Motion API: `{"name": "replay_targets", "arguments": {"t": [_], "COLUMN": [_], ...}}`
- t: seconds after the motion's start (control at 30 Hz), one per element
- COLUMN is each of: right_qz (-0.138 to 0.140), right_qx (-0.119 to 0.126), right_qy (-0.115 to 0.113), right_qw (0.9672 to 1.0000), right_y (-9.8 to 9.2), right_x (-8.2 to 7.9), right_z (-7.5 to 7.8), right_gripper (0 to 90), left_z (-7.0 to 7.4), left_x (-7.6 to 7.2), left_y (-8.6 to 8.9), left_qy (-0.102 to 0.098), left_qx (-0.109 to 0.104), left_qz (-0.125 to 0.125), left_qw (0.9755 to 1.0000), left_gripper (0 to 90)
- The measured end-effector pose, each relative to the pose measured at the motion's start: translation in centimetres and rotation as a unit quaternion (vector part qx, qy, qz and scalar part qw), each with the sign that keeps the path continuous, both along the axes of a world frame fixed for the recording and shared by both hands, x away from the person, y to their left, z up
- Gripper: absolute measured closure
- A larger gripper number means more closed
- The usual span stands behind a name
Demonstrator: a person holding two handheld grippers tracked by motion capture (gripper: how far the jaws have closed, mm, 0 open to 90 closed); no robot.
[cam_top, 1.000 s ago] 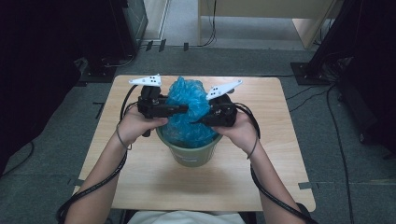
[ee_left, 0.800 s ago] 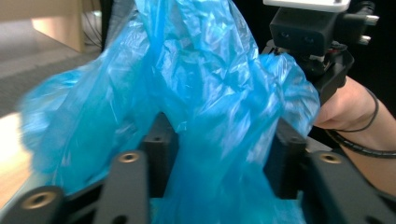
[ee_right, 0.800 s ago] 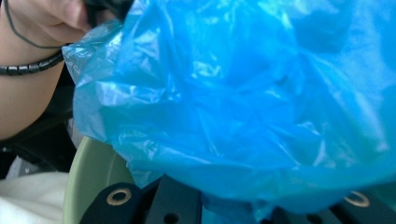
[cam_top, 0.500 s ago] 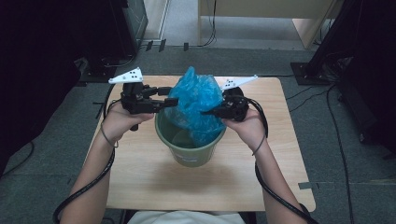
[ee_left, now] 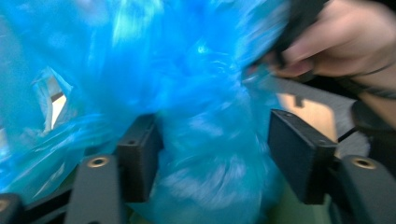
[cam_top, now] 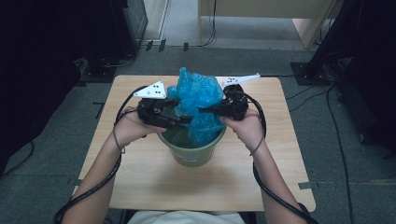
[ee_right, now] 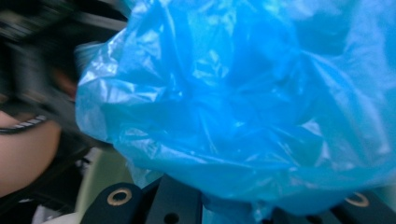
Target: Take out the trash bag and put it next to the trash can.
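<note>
A crumpled blue plastic bag [cam_top: 198, 98] stands up out of a green bucket [cam_top: 196, 154] at the table's middle. My right gripper [cam_top: 204, 111] meets the bag from the right and is shut on a fold of it. In the right gripper view the bag [ee_right: 233, 116] drapes over the jaws and hides their tips. My left gripper [cam_top: 183, 120] reaches in from the left over the bucket's rim. In the left gripper view it [ee_left: 217, 158] is open, with the blurred bag [ee_left: 205, 140] bulging between its wide-apart jaws.
The wooden table [cam_top: 154, 182] is bare around the bucket. Black cables [cam_top: 84, 196] trail from both grippers along the forearms. Dark equipment stands off the table at left and right, and a wooden bench at the far side.
The bag has been pulled up out of the bucket. The left gripper let go, swung out to the left, then came back down toward the bag with its jaws open.
</note>
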State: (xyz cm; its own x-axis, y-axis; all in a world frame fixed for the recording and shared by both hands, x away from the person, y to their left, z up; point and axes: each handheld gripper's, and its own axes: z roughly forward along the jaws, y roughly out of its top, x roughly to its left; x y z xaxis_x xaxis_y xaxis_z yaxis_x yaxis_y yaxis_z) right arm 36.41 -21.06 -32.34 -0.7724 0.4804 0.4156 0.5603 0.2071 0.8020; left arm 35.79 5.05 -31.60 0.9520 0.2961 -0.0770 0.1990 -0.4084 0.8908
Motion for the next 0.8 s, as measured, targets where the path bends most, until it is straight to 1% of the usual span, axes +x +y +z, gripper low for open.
{"name": "replay_targets", "arguments": {"t": [0.03, 0.07, 0.1, 0.13, 0.23, 0.3, 0.37, 0.4, 0.47, 0.5, 0.53, 0.6, 0.63, 0.67, 0.7, 0.73, 0.77, 0.8], "right_qz": [0.007, 0.013, 0.018, 0.023, 0.031, 0.038, 0.045, 0.048, 0.047, 0.048, 0.048, 0.045, 0.043, 0.039, 0.028, 0.028, 0.02, 0.01], "right_qx": [0.007, 0.013, 0.018, 0.024, 0.033, 0.044, 0.06, 0.065, 0.063, 0.065, 0.065, 0.066, 0.064, 0.061, 0.051, 0.051, 0.045, 0.042], "right_qy": [0.003, 0.004, 0.006, 0.007, 0.011, 0.016, 0.03, 0.033, 0.031, 0.031, 0.031, 0.029, 0.027, 0.024, 0.007, 0.007, 0.002, -0.005], "right_qw": [0.9999, 0.9998, 0.9996, 0.9994, 0.9989, 0.9982, 0.9967, 0.9962, 0.9964, 0.9963, 0.9963, 0.9964, 0.9966, 0.9971, 0.9983, 0.9983, 0.9988, 0.9991], "right_y": [0.1, 0.2, 0.3, 0.4, 0.5, 0.7, 0.8, 0.9, 1.0, 1.0, 1.0, 0.9, 0.8, 0.7, 0.5, 0.5, 0.3, -0.2], "right_x": [-0.1, -0.2, -0.3, -0.3, -0.4, -0.5, -0.4, -0.4, -0.4, -0.4, -0.4, -0.3, -0.2, -0.2, -0.1, -0.1, 0.0, 0.1], "right_z": [0.1, 0.3, 0.4, 0.5, 0.6, 0.7, 0.8, 0.8, 0.8, 0.8, 0.8, 0.7, 0.6, 0.6, 0.4, 0.4, 0.3, 0.2], "right_gripper": [87.2, 87.2, 87.3, 87.2, 87.2, 87.2, 87.2, 87.2, 87.0, 85.8, 85.8, 81.9, 79.6, 75.5, 66.4, 66.4, 64.5, 57.2], "left_z": [-0.7, -0.7, -1.2, -1.4, -1.5, -1.4, -1.4, -1.4, -1.5, -1.5, -1.4, -1.5, -1.4, -1.5, -1.4, -1.4, -1.4, -1.4], "left_x": [0.3, 0.3, 0.5, 0.6, 0.6, 0.6, 0.6, 0.6, 0.6, 0.6, 0.6, 0.7, 0.7, 0.8, 0.9, 1.1, 1.2, 1.6], "left_y": [-0.5, -0.5, -0.9, -1.0, -1.2, -1.1, -1.2, -1.2, -1.2, -1.2, -1.2, -1.3, -1.3, -1.3, -1.2, -1.1, -1.0, -0.5], "left_qy": [0.0, 0.0, 0.004, 0.005, 0.007, 0.003, 0.017, 0.025, 0.041, 0.048, 0.056, 0.068, 0.07, 0.077, 0.083, 0.088, 0.092, 0.101], "left_qx": [0.012, 0.012, 0.018, 0.019, 0.024, 0.02, 0.02, 0.02, 0.02, 0.019, 0.019, 0.025, 0.027, 0.025, 0.024, 0.022, 0.018, 0.012], "left_qz": [0.005, 0.005, 0.005, 0.005, 0.004, 0.001, -0.004, -0.008, -0.011, -0.013, -0.017, -0.016, -0.014, -0.013, -0.01, -0.006, 0.0, 0.012], "left_qw": [0.9999, 0.9999, 0.9998, 0.9998, 0.9997, 0.9998, 0.9997, 0.9994, 0.9989, 0.9986, 0.9981, 0.9973, 0.9971, 0.9967, 0.9962, 0.9958, 0.9956, 0.9947], "left_gripper": [32.5, 30.8, 30.1, 29.8, 30.6, 33.0, 41.0, 46.6, 57.9, 71.9, 71.9, 82.7, 86.0, 87.5, 88.5, 88.5, 88.6, 88.7]}}
